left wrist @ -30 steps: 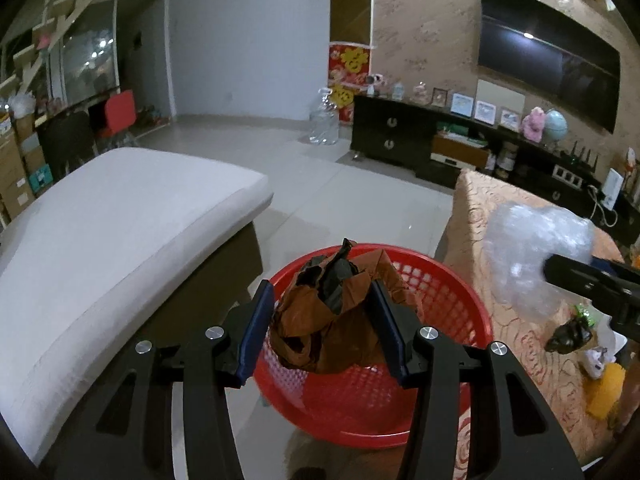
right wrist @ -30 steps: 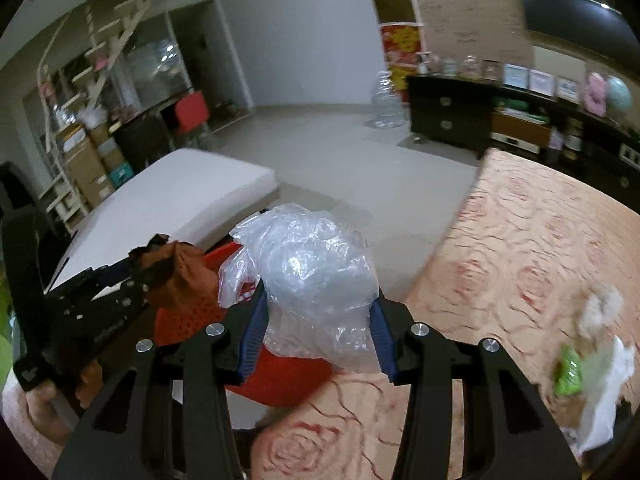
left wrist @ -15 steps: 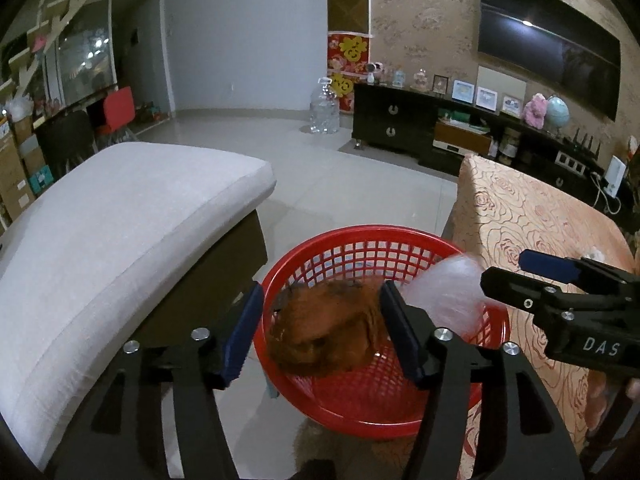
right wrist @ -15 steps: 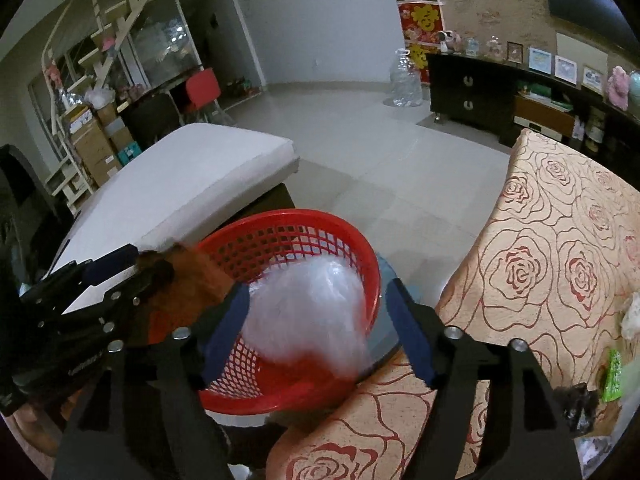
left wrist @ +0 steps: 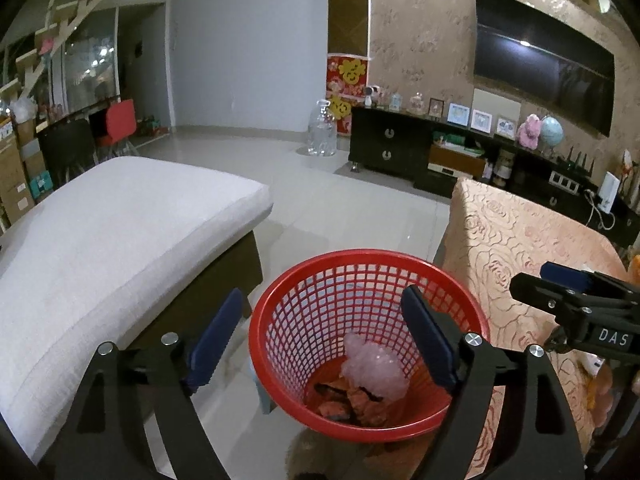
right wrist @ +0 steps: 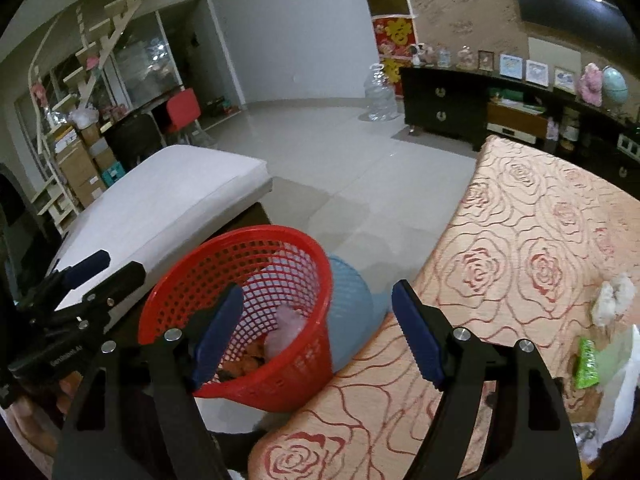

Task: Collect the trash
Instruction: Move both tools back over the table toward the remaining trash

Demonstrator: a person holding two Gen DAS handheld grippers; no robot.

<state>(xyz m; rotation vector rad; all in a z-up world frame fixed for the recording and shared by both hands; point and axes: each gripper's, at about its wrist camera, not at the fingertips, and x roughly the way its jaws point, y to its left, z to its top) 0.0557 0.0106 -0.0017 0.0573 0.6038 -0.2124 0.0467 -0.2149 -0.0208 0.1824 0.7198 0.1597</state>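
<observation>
A red mesh basket stands on the floor between a white bench and the table. At its bottom lie a clear crumpled plastic wad and a brown crumpled wrapper. My left gripper hangs above the basket; its jaws are opening with nothing between them. From the right wrist view the basket sits low left, with the plastic wad inside. My right gripper hovers over the basket's right edge and the table's corner; its jaws are opening and hold nothing.
The table with a rose-patterned cloth carries a white tissue wad, a green packet and a white plastic bag at its right. A blue basket stands behind the red one. The white cushioned bench lies left.
Both grippers let go and spread wide. The brown wrapper fell from the left one and the clear plastic wad from the right one into the red basket.
</observation>
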